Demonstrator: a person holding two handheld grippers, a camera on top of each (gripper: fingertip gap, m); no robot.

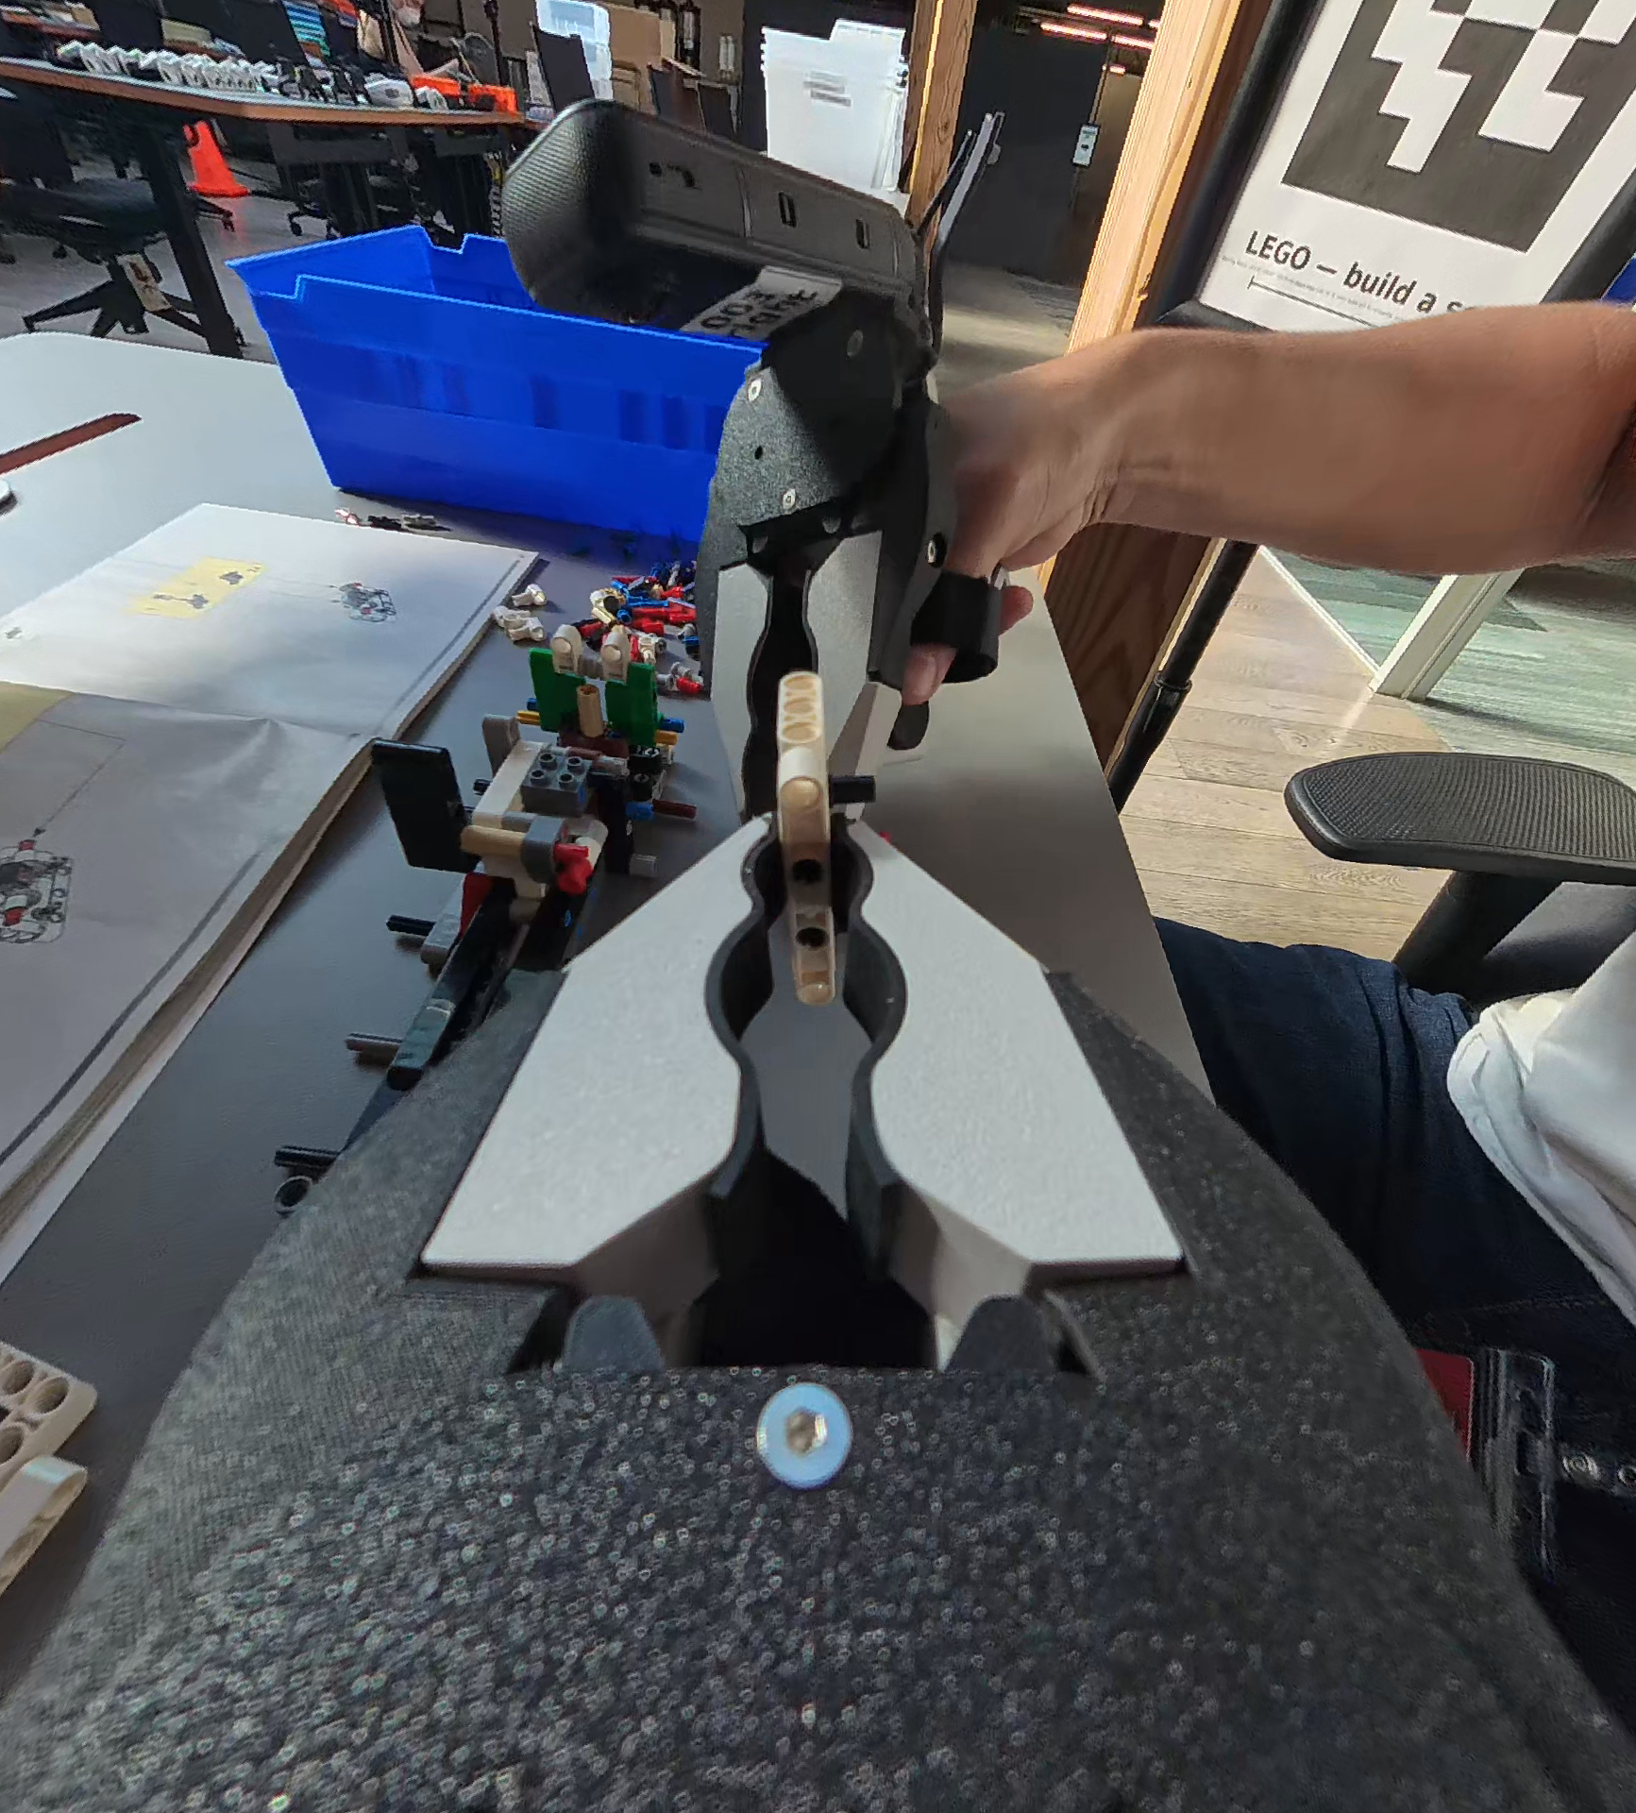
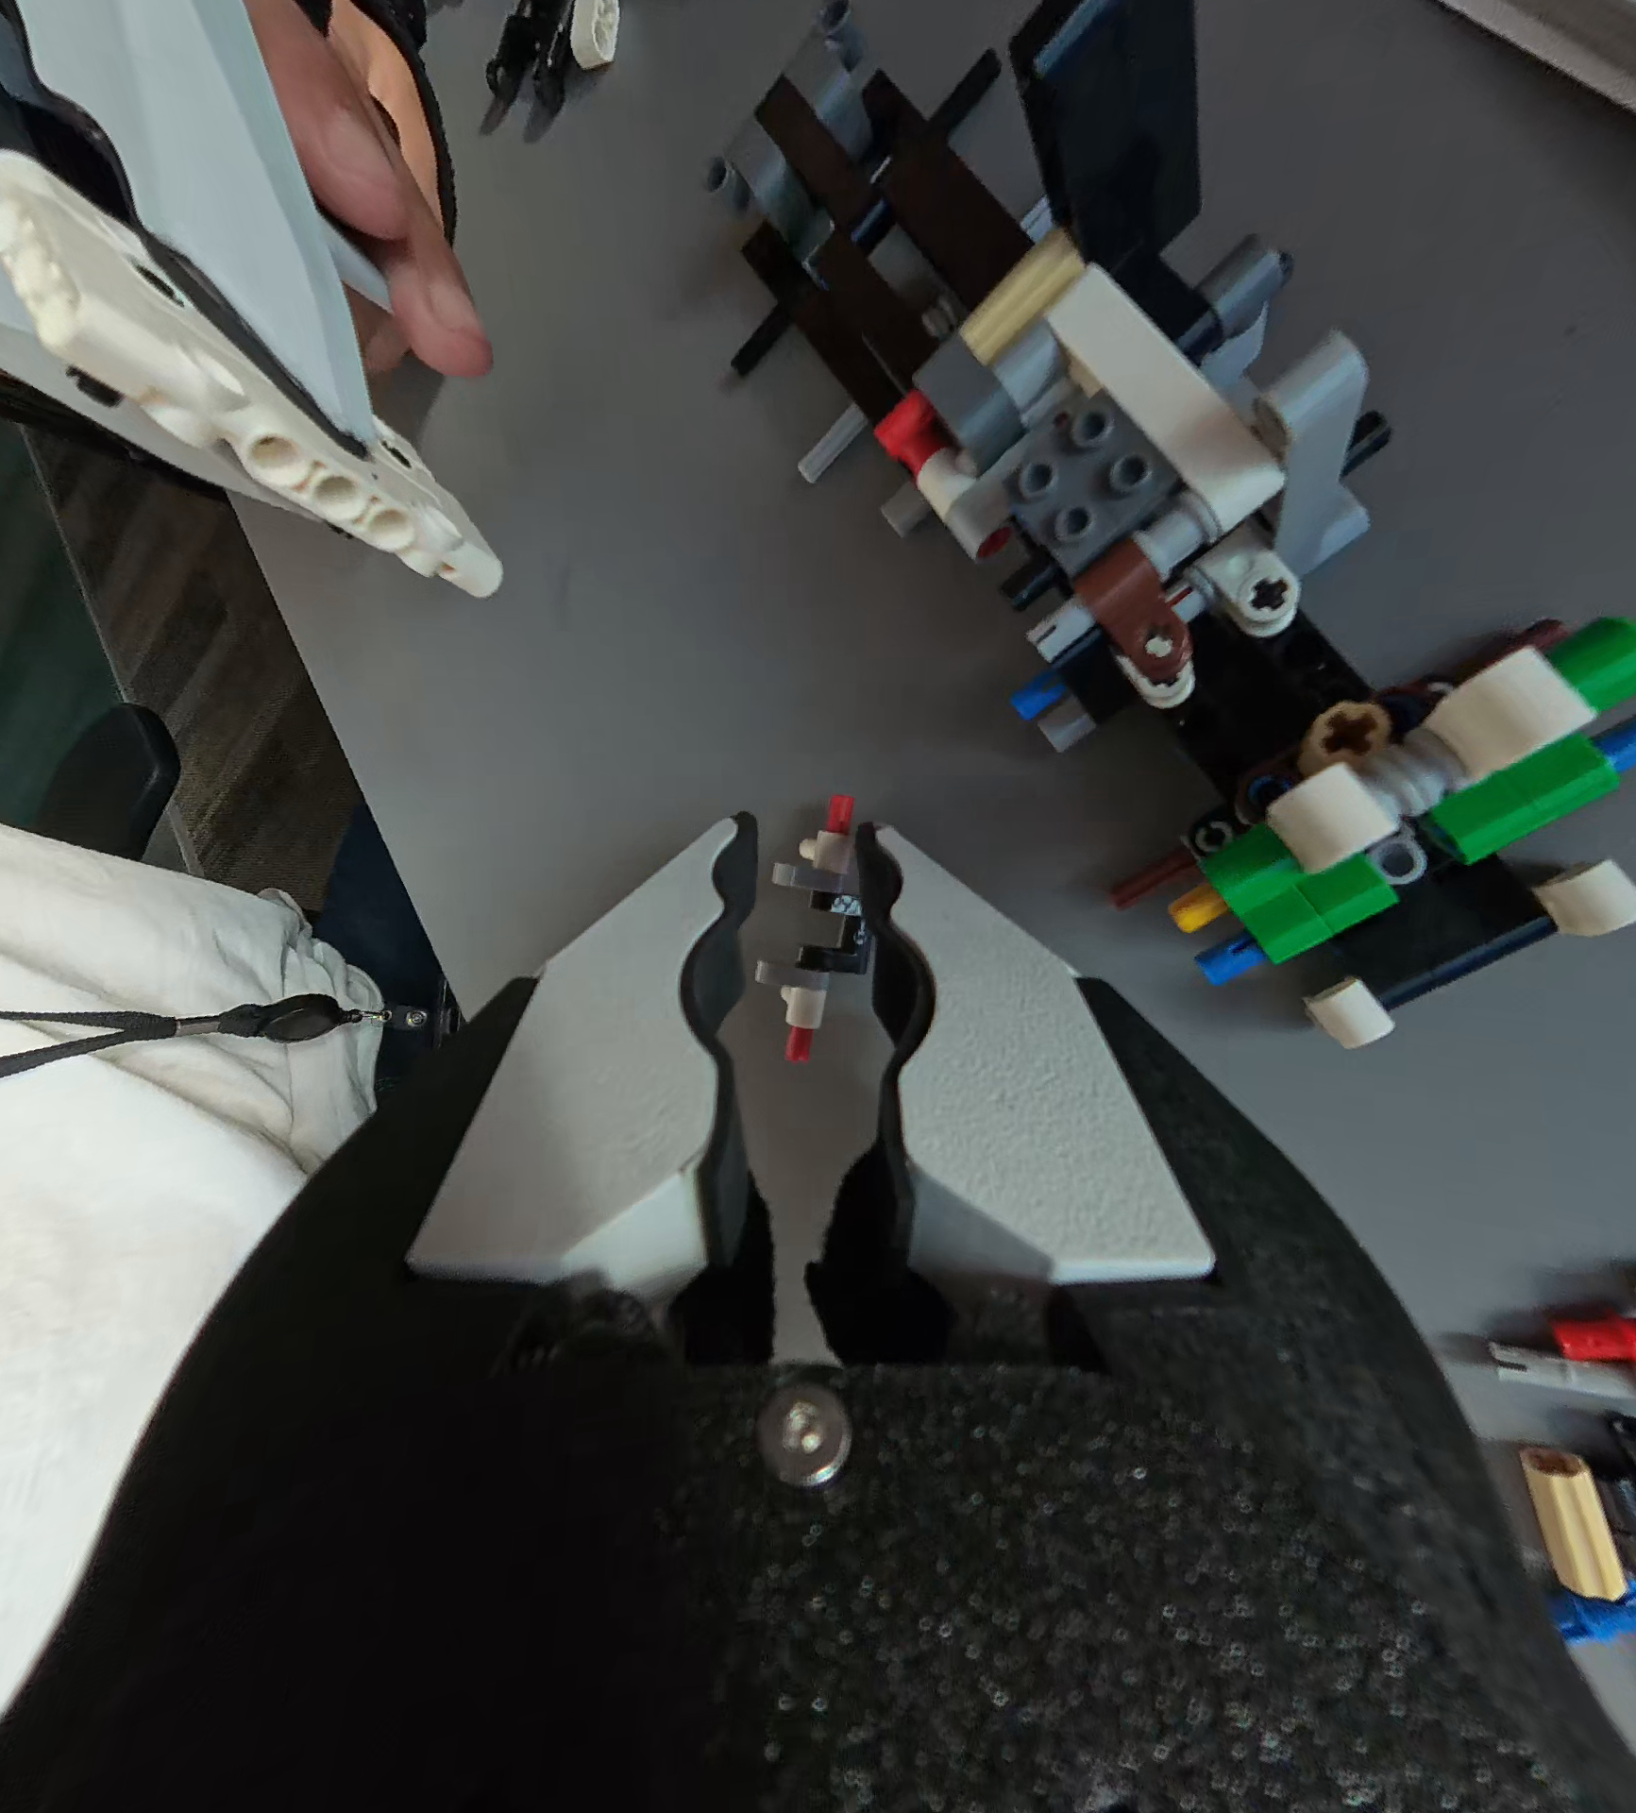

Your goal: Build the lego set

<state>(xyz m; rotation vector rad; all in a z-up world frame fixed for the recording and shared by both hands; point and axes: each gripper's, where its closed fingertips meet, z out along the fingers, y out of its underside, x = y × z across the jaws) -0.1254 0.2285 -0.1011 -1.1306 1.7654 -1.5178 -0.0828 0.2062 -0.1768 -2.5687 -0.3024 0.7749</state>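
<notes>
Glossy plastic beam (image 1: 806, 863), matt grey table (image 2: 657, 628), paper booklet (image 1: 156, 746)

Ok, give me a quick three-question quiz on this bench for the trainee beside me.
1. True or false: the bin behind the loose pieces is red.
2. The left gripper is clamped on: A) a cream holed beam, B) a green brick, C) a black pin?
3. What sits between the right gripper's fingers?
Key: 1 false, it is blue. 2 A. 3 a small red, grey and black assembly.
</notes>
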